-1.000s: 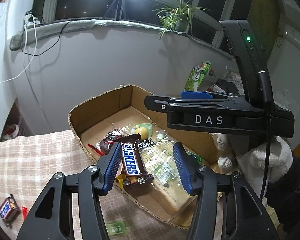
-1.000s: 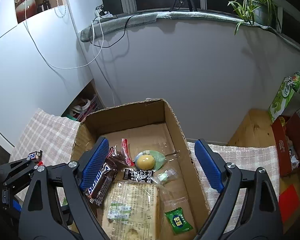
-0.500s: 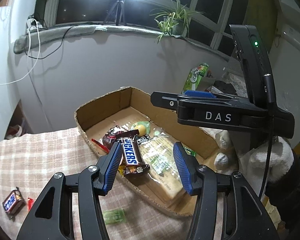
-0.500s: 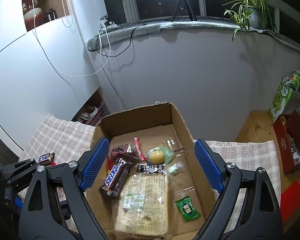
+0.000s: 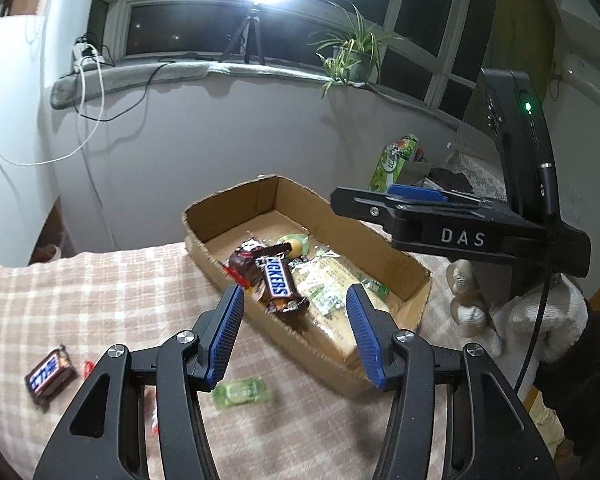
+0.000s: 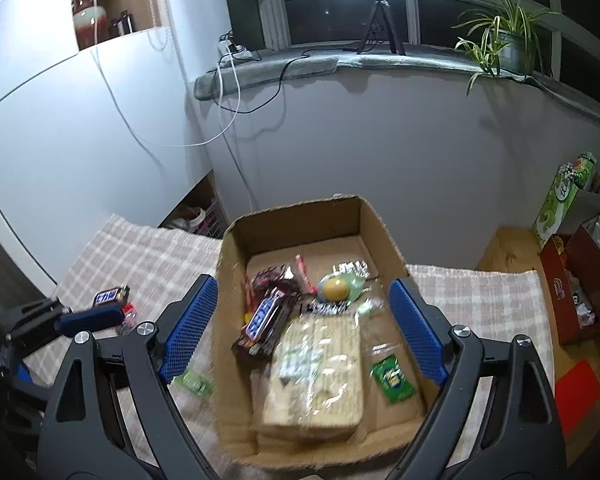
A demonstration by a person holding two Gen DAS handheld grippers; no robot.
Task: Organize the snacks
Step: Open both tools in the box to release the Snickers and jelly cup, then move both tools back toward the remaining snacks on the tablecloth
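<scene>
Cardboard box (image 6: 236, 240) on the checked cloth (image 5: 80, 300), holding a Snickers bar (image 5: 278, 282) near its left wall, a large clear-wrapped cracker pack (image 6: 320, 376), a yellow sweet (image 6: 334, 288) and a green sachet (image 6: 392, 378); outside it, to the left — a second Snickers bar (image 5: 50, 374) and a green candy (image 5: 240, 392). Left gripper (image 5: 294, 338): jaws parted, nothing between them; right gripper (image 6: 304, 336): jaws wide, empty — both above the box's near end.

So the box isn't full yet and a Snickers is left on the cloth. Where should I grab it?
Take the Snickers across its narrow middle, from above, fingers on its two long sides. It lies flat on the cloth, angled, so turn the left gripper to match. A small red candy sits close to one end.
</scene>
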